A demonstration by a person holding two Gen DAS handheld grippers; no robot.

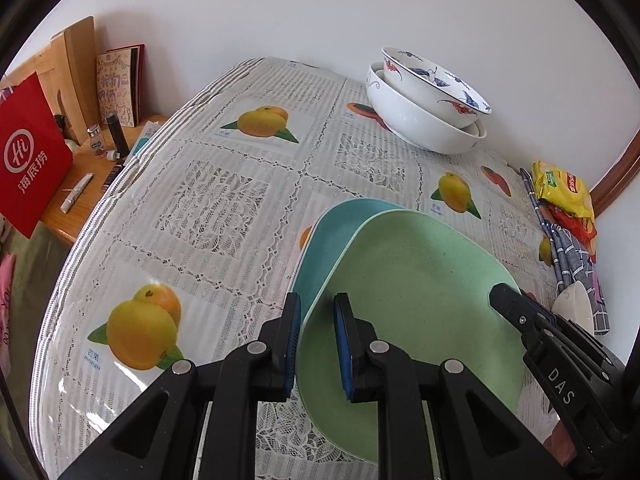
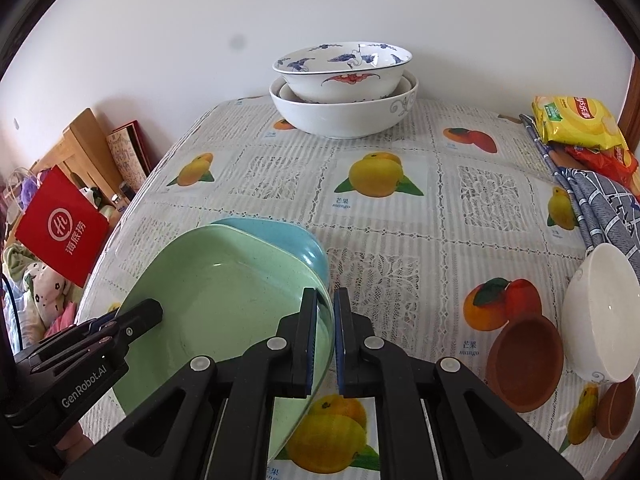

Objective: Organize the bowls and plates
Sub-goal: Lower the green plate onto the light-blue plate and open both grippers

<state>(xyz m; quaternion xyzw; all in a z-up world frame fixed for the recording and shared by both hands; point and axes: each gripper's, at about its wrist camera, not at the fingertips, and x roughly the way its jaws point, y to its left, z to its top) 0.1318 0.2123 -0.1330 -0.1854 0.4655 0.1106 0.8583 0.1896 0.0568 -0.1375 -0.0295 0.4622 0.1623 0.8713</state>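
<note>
A light green plate (image 1: 416, 292) lies on a teal plate (image 1: 332, 240), shifted toward me. My left gripper (image 1: 317, 344) straddles the green plate's left rim with a gap between the pads. My right gripper (image 2: 325, 340) straddles the green plate's (image 2: 224, 300) right rim, its jaws narrow around it. The teal plate (image 2: 288, 240) shows behind. Each gripper shows in the other's view: the right (image 1: 516, 312) and the left (image 2: 132, 320). Nested white bowls with a blue and red patterned bowl on top (image 1: 432, 96) stand at the table's far edge (image 2: 344, 80).
A white bowl (image 2: 600, 316) and two brown clay bowls (image 2: 524, 360) lie at the right. Snack bags (image 2: 576, 124) and a checked cloth (image 2: 600, 204) are at the far right. A red paper bag (image 1: 28, 152), boards and bottles sit on a side table left.
</note>
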